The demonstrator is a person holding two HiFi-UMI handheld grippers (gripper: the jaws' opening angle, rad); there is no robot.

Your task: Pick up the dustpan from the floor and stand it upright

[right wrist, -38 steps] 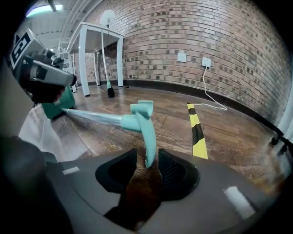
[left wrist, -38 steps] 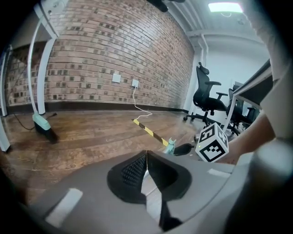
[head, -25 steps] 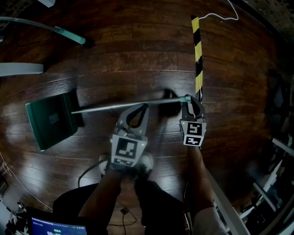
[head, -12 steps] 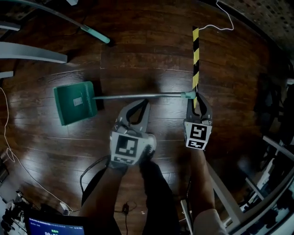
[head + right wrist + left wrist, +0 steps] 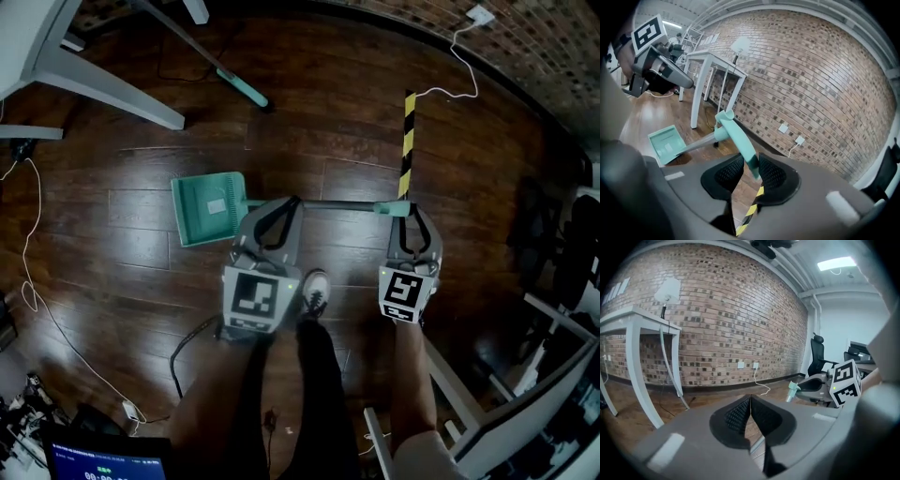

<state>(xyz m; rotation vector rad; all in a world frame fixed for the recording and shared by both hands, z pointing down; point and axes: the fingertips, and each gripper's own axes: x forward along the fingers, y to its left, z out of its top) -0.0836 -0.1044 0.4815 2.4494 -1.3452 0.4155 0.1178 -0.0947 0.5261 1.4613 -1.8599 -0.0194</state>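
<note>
The dustpan (image 5: 208, 208) is partly raised. Its teal grip (image 5: 740, 140) is at the near end of the striped tape (image 5: 407, 141) on the wooden floor (image 5: 112, 244). Its grey rod (image 5: 328, 203) runs leftward away from the tape to the green pan, which sits well to the tape's left. The pan is low over its own shadow, and whether an edge touches the wood cannot be told. The right gripper (image 5: 410, 211) is just at the tape's near end. Its jaws have just been opening somewhat, yet the tip of the teal grip is between the pads (image 5: 772, 176) and is carried there, slanting up and away from them. The left gripper (image 5: 289, 204) is between the tape and the pan, above the rod. Its jaws are closed tip to tip on themselves, and the rod shows lower down through the gap behind the tips. A shoe (image 5: 316, 292) stands nearer the person than the tape, to its left. A white table (image 5: 56, 66) stands far to the tape's left.
</note>
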